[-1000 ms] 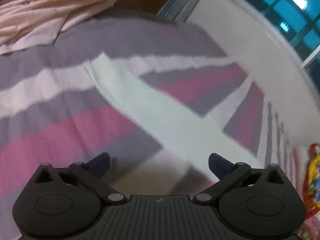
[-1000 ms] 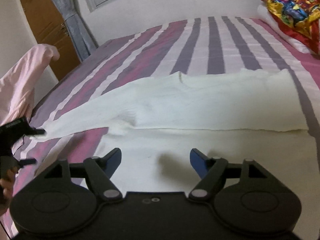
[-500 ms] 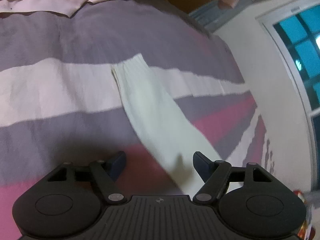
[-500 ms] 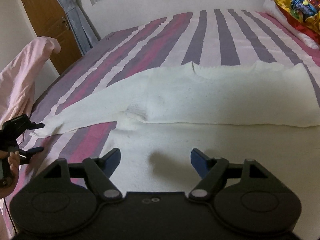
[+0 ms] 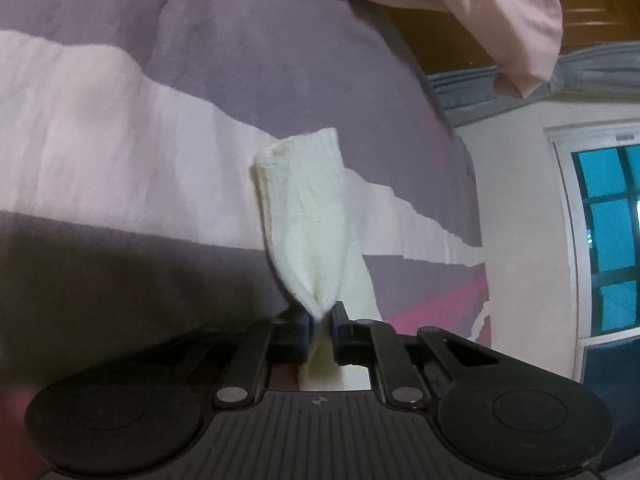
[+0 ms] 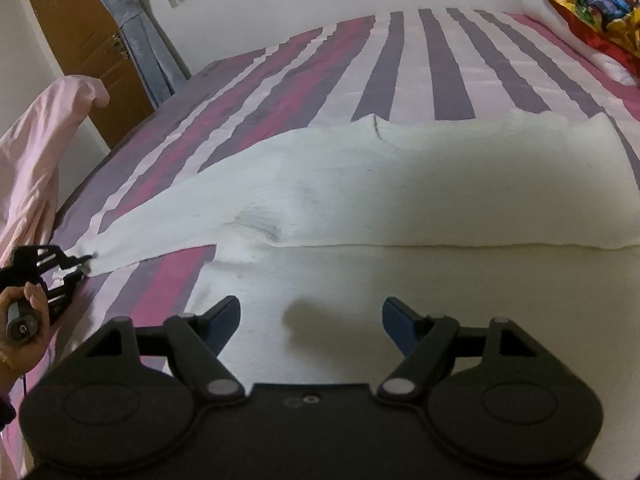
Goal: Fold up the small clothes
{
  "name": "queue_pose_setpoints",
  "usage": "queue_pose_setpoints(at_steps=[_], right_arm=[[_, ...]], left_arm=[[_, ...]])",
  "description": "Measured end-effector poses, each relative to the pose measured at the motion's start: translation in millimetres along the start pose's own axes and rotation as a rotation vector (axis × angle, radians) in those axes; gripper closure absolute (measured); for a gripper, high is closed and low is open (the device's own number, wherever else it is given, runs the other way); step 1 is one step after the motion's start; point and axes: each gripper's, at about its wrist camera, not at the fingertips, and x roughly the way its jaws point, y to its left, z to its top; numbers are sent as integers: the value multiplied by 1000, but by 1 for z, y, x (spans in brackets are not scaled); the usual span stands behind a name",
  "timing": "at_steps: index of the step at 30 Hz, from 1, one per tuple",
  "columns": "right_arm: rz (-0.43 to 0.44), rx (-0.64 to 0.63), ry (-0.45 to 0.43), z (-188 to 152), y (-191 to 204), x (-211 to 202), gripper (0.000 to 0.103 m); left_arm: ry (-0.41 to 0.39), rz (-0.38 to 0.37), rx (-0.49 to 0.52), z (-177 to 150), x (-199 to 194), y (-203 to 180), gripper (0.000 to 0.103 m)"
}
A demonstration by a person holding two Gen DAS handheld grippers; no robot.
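Our left gripper (image 5: pixel 320 320) pinches the sleeve cuff (image 5: pixel 304 216) of the white sweater (image 6: pixel 400 184), spread near the bed's (image 6: pixel 420 60) left edge. Our right gripper (image 6: pixel 311 318) hovers over it, jaws wide. It looks soft, light, stretchy; cuffs and hem should grip best.
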Motion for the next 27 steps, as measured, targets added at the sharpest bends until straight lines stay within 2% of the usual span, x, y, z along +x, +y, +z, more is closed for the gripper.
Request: queue_pose_setpoints(at_steps=[4,7,9,12,14,18,19,21,23,24,25,26,27], right_arm=[[12,19,-11,0,-4,-4,24],[22,36,-22,1,-9,-6,24],[31,55,-29,1,-15,-9,24],[35,84,-41,1,-27,-14,24],[31,103,-55,1,-38,-20,24],[0,144,-83,1,-66,-31,24],[-11,154,-90,1,-74,-34,24],[-42,174,-99,1,-92,-40,24],[-57,200,-100,-1,-109,-43,23],[-66,212,-100,-1,-117,-44,23],[-71,221,-101,-2,-123,-46,22],[-72,227,-102,-2,-129,-47,22],[-74,229,-106,-2,-132,-47,22]], left_arm=[[-24,-47,178,-14,-12,-39,93],[10,-124,344,-40,-16,-83,93],[49,-189,464,-70,-19,-115,93],[149,-270,612,-132,-19,-157,93],[228,-310,714,-186,-18,-178,93],[395,-338,908,-298,-18,-193,93],[447,-335,942,-322,-14,-193,93],[517,-278,1032,-370,-17,-191,92],[599,-235,1076,-396,-23,-184,91],[609,-227,1092,-402,-29,-182,73],[602,-230,1108,-406,-36,-181,36],[578,-239,1122,-408,-45,-182,17],[521,-260,1137,-407,-58,-184,2]])
